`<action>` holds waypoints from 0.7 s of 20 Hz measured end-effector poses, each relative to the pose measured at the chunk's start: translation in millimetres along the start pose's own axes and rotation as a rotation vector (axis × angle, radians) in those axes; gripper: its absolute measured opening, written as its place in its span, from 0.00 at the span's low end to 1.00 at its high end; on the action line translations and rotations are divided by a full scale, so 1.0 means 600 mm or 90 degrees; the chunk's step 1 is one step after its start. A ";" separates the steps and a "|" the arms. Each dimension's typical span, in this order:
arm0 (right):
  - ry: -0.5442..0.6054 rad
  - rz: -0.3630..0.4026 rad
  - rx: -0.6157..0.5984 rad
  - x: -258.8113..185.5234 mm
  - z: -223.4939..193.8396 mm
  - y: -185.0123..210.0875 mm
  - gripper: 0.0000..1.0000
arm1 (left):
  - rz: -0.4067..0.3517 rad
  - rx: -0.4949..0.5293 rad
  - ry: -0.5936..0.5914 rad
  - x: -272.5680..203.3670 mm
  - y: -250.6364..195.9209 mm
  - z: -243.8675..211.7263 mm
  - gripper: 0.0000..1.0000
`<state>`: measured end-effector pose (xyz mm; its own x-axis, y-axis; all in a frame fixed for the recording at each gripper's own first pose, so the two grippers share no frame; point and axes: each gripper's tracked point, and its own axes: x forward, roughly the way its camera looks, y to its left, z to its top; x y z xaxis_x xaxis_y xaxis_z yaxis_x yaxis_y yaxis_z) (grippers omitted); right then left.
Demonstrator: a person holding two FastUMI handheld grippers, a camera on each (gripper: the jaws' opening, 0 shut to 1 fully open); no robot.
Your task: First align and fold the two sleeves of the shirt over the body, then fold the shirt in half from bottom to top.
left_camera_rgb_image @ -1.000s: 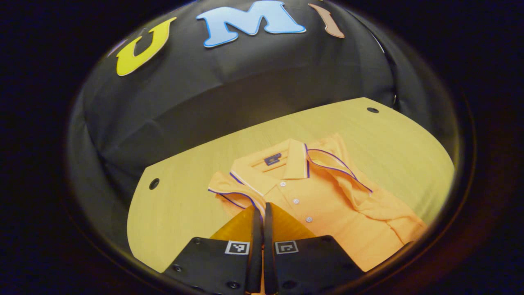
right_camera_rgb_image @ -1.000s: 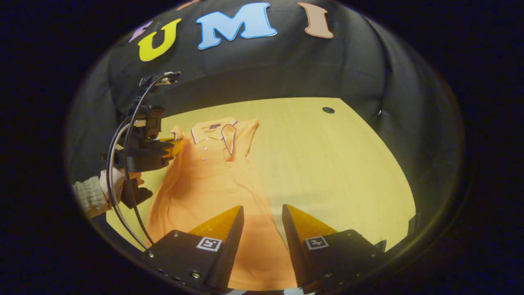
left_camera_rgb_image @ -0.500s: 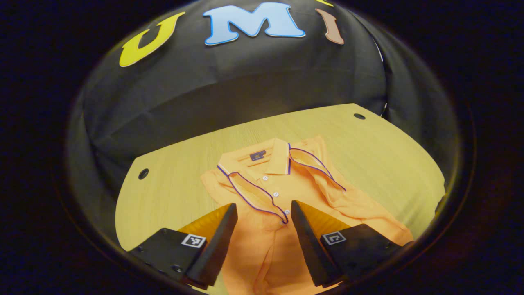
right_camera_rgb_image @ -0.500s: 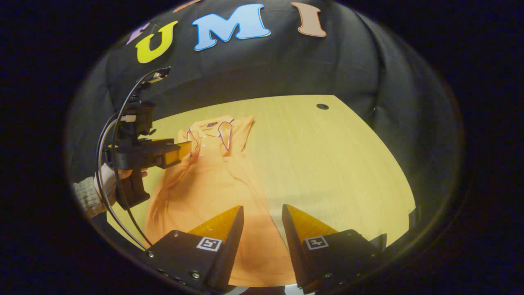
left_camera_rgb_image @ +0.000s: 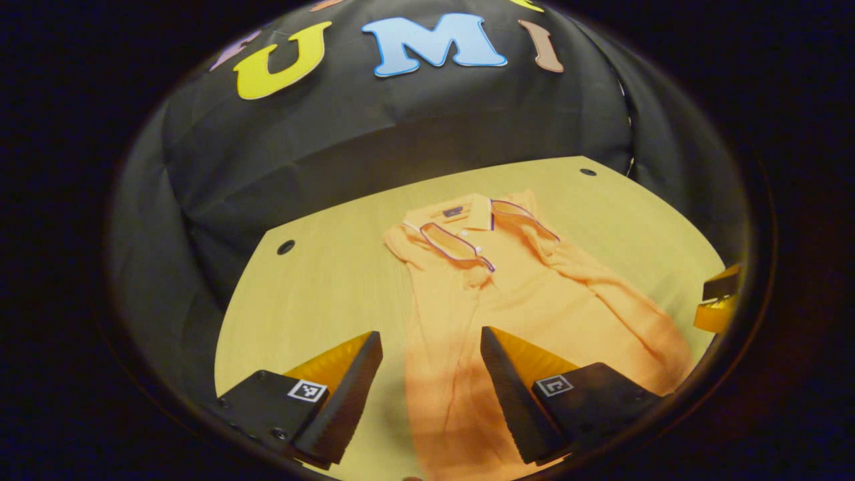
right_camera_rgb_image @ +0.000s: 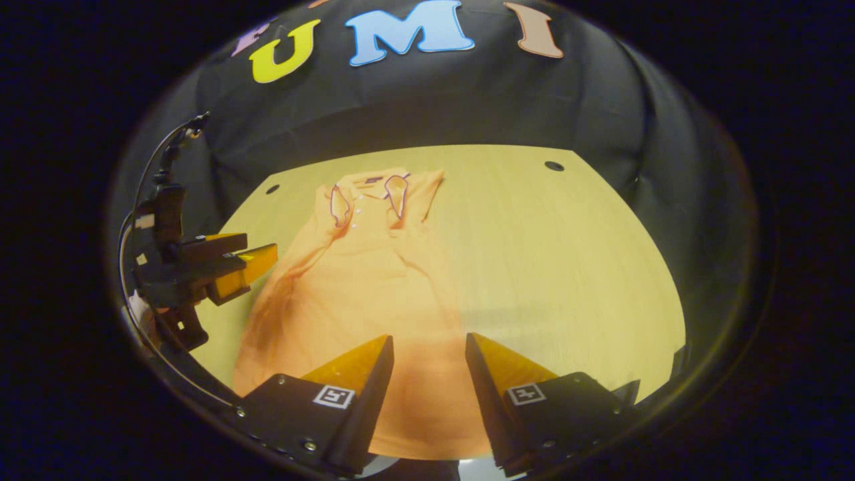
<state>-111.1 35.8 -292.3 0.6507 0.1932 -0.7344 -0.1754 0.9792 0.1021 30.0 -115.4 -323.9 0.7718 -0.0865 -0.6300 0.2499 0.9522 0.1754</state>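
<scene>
An orange polo shirt lies flat on a wooden table, both sleeves apparently folded over its body. The left gripper and right gripper hover above its lower half, jaws wide apart and holding nothing.

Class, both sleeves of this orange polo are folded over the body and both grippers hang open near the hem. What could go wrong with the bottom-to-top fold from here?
1. The sleeves lie loose and slightly rumpled on the shirt; lifting the hem could slide them off.
2. The left gripper and right gripper may pinch the hem unevenly, skewing the fold.
3. The hem lies close to the table edge, so the fabric might drag.
</scene>
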 end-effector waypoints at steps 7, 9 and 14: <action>0.071 0.019 -0.052 0.018 -0.065 0.012 0.72 | -0.021 -0.023 0.074 -0.093 -0.016 -0.133 0.98; 0.098 0.019 -0.060 0.016 -0.086 0.010 0.72 | -0.031 -0.032 0.095 -0.113 -0.028 -0.162 0.98; 0.149 0.012 -0.079 0.010 -0.130 0.000 0.72 | -0.048 -0.033 0.142 -0.144 -0.052 -0.231 0.98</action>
<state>-164.5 32.2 -349.2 0.4600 0.1782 -0.8699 -0.2845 0.9576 0.0457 -125.6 -96.8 -379.9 0.6026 -0.0968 -0.7922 0.2675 0.9597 0.0862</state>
